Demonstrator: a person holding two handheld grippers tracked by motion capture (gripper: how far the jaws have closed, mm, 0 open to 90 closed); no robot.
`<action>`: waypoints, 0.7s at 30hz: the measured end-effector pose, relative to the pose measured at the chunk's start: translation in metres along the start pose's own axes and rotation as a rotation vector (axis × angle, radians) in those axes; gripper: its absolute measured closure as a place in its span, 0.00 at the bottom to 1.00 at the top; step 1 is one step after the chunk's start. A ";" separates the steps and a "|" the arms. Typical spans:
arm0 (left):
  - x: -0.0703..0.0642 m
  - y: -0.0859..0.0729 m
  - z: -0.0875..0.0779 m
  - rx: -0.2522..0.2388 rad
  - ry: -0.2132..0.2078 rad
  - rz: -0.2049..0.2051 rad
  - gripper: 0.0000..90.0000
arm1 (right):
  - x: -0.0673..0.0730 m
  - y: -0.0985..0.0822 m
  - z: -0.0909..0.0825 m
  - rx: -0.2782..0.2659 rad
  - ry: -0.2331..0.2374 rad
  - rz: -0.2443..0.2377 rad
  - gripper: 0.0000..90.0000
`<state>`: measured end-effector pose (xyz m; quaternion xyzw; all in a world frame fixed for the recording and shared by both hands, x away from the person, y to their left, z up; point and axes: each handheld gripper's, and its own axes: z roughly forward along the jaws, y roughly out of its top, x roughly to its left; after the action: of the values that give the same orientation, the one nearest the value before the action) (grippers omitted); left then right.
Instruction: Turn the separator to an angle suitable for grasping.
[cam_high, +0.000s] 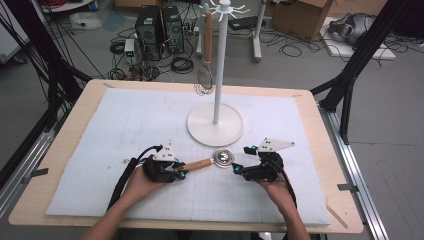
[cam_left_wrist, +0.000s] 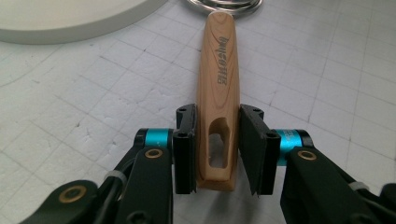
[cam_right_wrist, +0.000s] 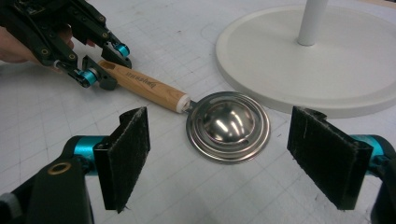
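Presently catalogued: one wooden-handled utensil with a domed, ringed steel head (cam_high: 223, 157), lying flat on the white gridded foam mat (cam_high: 125, 125).

Item, left gripper (cam_left_wrist: 217, 148): jaws clenched on the butt end of the wooden handle (cam_left_wrist: 218, 93), one pad on each side of the hanging slot, the handle running straight out ahead of the jaws toward the steel head. The grip sits at the very end, so leverage is poor; judged advice is to keep the pads square on the flat sides and lift slowly, since the heavy head may droop or swing.

Item, right gripper (cam_right_wrist: 219, 154): jaws wide apart, nothing between the pads, the steel head lying just ahead of and between them, not touched. It could steady the head if the handle starts to twist.

Item, white stand with round base and upright pole (cam_high: 215, 125): base just beyond the steel head, near but apart. A wire whisk with wooden handle (cam_high: 206, 60) hangs from one of its top hooks. If hanging is intended, the slot at the gripped end must stay uncovered and face a free hook.
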<state>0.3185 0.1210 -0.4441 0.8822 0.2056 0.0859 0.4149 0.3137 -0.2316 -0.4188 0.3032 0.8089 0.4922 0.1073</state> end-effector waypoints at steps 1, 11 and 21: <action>0.000 0.000 0.000 -0.002 -0.002 -0.002 0.75 | 0.000 0.000 0.000 0.001 0.000 -0.003 0.23; -0.002 -0.001 0.000 0.012 0.031 0.010 0.65 | 0.000 0.000 0.001 0.003 0.004 -0.004 0.23; -0.006 0.000 0.003 0.013 0.046 0.054 0.74 | 0.001 0.000 0.003 0.007 0.005 -0.010 0.23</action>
<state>0.3142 0.1166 -0.4457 0.8878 0.1915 0.1160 0.4020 0.3143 -0.2286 -0.4200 0.2984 0.8125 0.4894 0.1065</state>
